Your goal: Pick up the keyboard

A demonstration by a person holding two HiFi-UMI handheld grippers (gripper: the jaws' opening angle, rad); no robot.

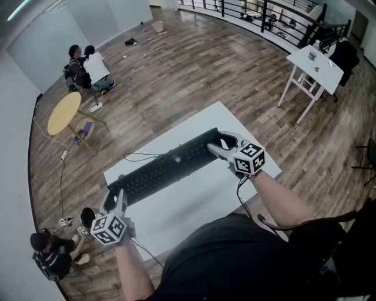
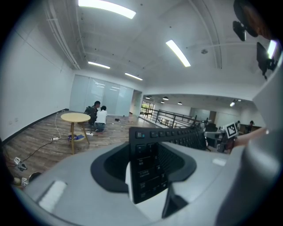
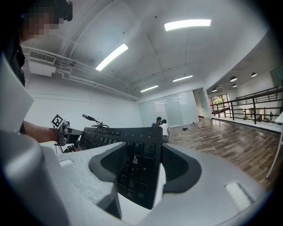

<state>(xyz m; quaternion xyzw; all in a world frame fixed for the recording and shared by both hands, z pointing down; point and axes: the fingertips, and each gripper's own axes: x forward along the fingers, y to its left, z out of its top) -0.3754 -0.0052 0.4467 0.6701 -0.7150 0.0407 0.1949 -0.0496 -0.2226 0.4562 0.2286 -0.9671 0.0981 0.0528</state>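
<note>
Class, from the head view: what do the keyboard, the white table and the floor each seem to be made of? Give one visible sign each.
The keyboard: likely black plastic, matte; moulded keys, dull sheen. The white table: smooth, probably laminate or painted board; even, flat colour. The floor: wood or wood-look planks, slightly glossy; grain and plank lines show.

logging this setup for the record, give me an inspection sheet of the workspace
surface: white rectangular tabletop, bare around the keyboard
job's things: long black computer keyboard, held at both ends
clutter: nothing seen
grippers: left claw shut on the keyboard's left end; right claw shut on its right end
cables: thin black keyboard cable trailing on the tabletop; pale cord on the floor
surroundings: wooden plank floor, round yellow side table, two people sitting, black railing
</note>
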